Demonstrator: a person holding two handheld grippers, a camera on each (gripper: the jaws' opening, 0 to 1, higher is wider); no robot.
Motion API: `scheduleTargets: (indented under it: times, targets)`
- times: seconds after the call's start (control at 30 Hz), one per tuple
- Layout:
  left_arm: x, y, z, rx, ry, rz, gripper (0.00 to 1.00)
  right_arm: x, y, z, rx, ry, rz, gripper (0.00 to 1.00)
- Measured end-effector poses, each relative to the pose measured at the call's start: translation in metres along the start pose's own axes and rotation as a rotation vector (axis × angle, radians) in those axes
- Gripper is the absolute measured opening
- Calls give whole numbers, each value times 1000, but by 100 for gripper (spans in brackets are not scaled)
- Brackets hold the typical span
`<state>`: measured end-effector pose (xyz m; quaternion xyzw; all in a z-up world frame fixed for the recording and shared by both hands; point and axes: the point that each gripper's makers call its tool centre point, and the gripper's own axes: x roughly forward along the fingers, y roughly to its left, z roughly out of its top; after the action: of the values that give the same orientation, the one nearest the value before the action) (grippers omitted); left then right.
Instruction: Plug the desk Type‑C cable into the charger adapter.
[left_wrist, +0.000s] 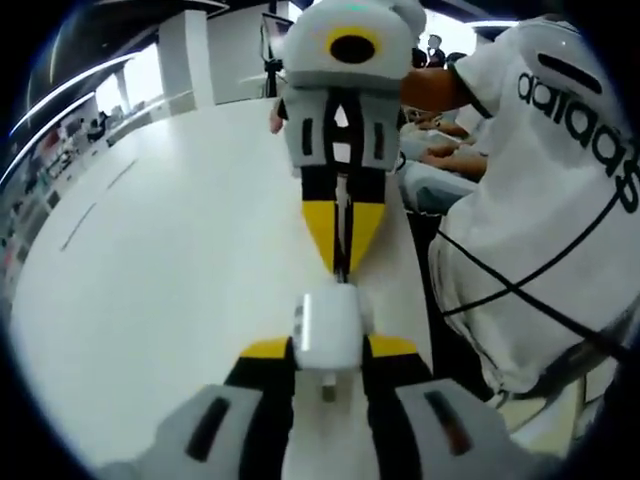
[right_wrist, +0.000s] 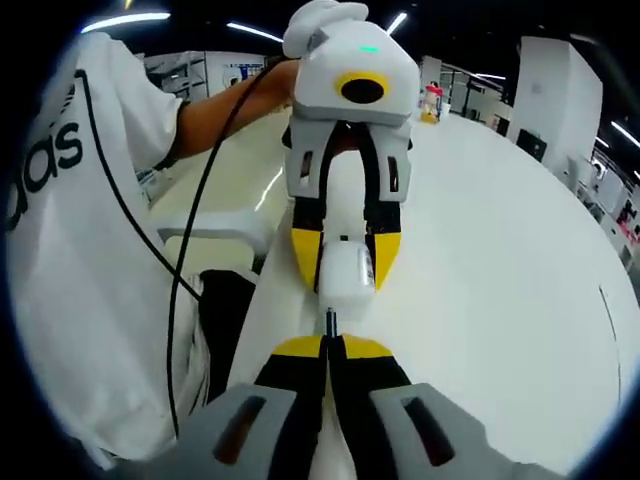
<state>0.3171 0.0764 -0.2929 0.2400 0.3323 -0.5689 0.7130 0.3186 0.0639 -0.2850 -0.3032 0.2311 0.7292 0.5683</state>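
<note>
In the left gripper view, the left gripper (left_wrist: 330, 352) has its yellow-tipped jaws clamped on the white charger adapter (left_wrist: 327, 332), one jaw on each side of the block. Facing it, the right gripper (left_wrist: 342, 262) has its jaws pressed together on the thin Type-C cable (left_wrist: 343, 215), whose plug end sits just at the adapter's far face. In the right gripper view, the metal plug (right_wrist: 329, 321) touches the adapter's near face. Both grippers hover over a white table (left_wrist: 180, 260). A person in a white shirt (right_wrist: 80, 250) stands at the table's edge
</note>
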Motion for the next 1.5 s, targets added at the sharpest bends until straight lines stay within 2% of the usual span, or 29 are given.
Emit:
scheduleTargets:
  times: [0.07,0.13,0.33,0.5,0.67,0.8,0.83,0.97,1.23,1.5]
  targets:
    - [0,3,0,-2,-6,6,25,1,1,5,4,-14,1,2]
    - [-1,4,-1,1,-9,6,25,1,1,4,-4,-9,0,3]
    - [-4,5,-3,2,-42,-12,25,1,4,2,-1,-50,12,3]
    - [-6,6,-6,29,-43,-17,25,1,2,2,-48,-112,13,3]
    - [-5,2,-5,48,-55,-17,25,0,1,2,-33,-161,17,4]
    - [-8,2,-6,44,-72,-18,25,-1,2,3,-31,-178,22,8]
    - [-13,3,-5,47,-104,-14,25,-2,2,2,-33,-192,22,9]
    - [-20,5,-5,45,-121,5,27,-3,-1,1,-30,-210,21,9]
    - [-18,4,-2,53,-150,16,27,0,-3,-9,-10,-214,27,8]
    - [-16,5,-1,31,-183,33,24,0,-1,-7,41,-241,58,3]
